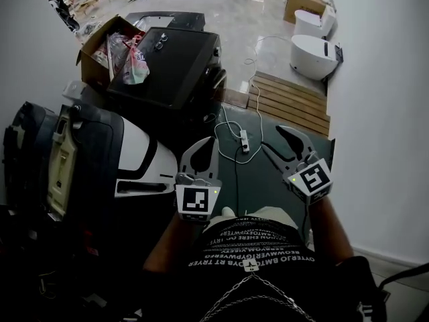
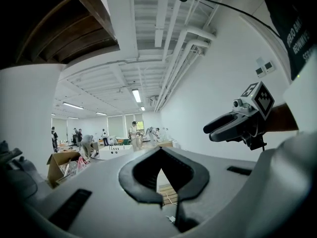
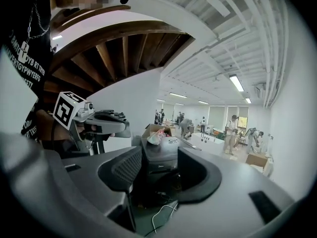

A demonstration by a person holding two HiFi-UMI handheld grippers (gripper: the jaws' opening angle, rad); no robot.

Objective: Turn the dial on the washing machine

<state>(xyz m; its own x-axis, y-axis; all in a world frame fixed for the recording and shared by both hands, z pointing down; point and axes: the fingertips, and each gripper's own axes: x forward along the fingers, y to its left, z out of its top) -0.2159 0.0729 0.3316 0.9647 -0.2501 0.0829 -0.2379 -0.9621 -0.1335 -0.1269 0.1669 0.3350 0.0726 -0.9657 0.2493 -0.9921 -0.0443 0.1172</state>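
A black box-shaped washing machine [image 1: 171, 69] stands on the floor ahead of me; in the right gripper view the washing machine [image 3: 161, 155] shows between that gripper's jaws, well beyond them. Two small round knobs [image 1: 161, 42] sit near its far top edge. I cannot tell which is the dial. My left gripper [image 1: 209, 141] is held near my body, shut with its tips touching and nothing in it. My right gripper [image 1: 271, 138] hangs beside it, open and empty. Both are well short of the machine. In their own views, the left gripper [image 2: 161, 157] is shut and the right gripper [image 3: 159, 150] is open.
A dark and white appliance [image 1: 100, 153] lies at my left. A cardboard box [image 1: 100, 45] of packets stands behind the machine. A power strip [image 1: 244, 141] with white cable lies on the floor between the grippers. A wooden pallet [image 1: 291, 102] and a toilet [image 1: 315, 56] are at the right.
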